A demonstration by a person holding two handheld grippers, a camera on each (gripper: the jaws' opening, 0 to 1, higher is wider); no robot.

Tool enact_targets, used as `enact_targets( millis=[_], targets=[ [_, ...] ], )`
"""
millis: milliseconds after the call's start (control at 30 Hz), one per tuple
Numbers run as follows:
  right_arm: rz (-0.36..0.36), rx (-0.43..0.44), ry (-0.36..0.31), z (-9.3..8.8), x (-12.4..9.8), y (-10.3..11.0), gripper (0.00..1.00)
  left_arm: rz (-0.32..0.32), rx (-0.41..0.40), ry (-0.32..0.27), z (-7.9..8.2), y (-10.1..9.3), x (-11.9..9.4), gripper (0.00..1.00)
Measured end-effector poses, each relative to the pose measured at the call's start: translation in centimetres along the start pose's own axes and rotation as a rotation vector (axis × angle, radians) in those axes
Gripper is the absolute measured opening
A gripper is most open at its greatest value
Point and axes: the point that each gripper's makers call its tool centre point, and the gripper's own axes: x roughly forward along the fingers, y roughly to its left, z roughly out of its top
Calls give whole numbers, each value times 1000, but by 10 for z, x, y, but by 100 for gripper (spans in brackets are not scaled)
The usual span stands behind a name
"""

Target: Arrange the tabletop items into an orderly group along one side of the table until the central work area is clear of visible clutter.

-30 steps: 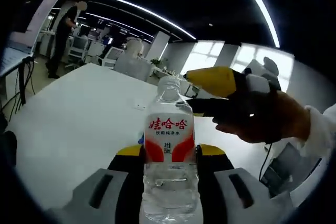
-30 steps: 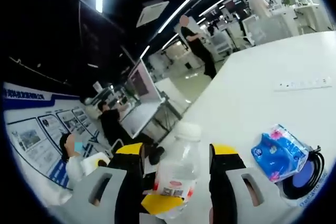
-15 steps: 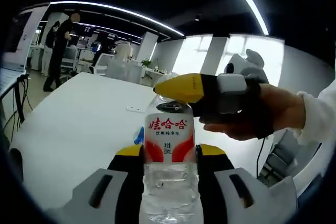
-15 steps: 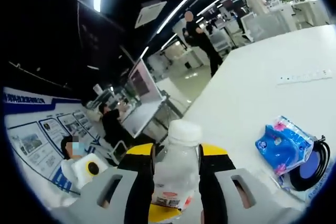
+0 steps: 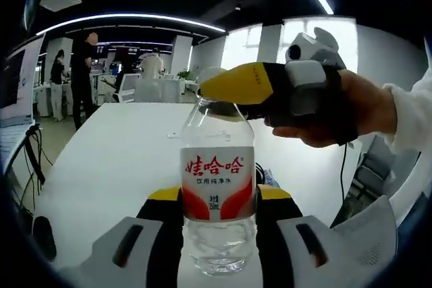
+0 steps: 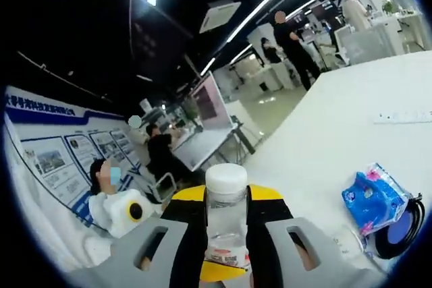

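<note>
The clear plastic water bottle [image 5: 217,193] is standing upright between the two black and yellow jaws of the left gripper [image 5: 217,200], and these jaws are pressing on its lower body from both sides, so they are closed on it. In the left gripper view its label is showing, white on top with red shapes below and red characters, and there is water inside the ribbed lower part. The right gripper [image 5: 233,96] is coming in from the right of this view, held by a person's hand [image 5: 351,116] with a white sleeve, and its yellow tip is lying over the top of the bottle.

The right gripper view is showing what the other one hides: the white round cap [image 6: 226,179] and the thin clear neck are sitting tight between this gripper's jaws [image 6: 226,197], which are closing on the neck just under the cap. It is also showing a blue soft tissue pack [image 6: 373,198], shiny and wrinkled, lying on the white table [image 6: 337,139], and it is touching a black round object with a coiled cable [image 6: 400,224] at the right edge. A flat white power strip [image 6: 405,118] is lying farther away on the smooth table.
</note>
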Motion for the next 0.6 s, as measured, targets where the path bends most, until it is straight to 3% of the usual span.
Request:
enact_targets(
  millis=[267, 400, 500, 600],
  targets=[
    [38, -47, -26, 3, -4, 4, 17, 16, 18, -12, 3, 0, 1, 41],
    [59, -67, -52, 8, -8, 4, 17, 13, -25, -35, 7, 0, -1, 42],
    [94, -75, -66, 13, -10, 3, 17, 32, -37, -46, 4, 3, -2, 53],
    [114, -51, -92, 22, -11, 0, 17, 64, -62, -73, 1, 6, -5, 73]
  ],
)
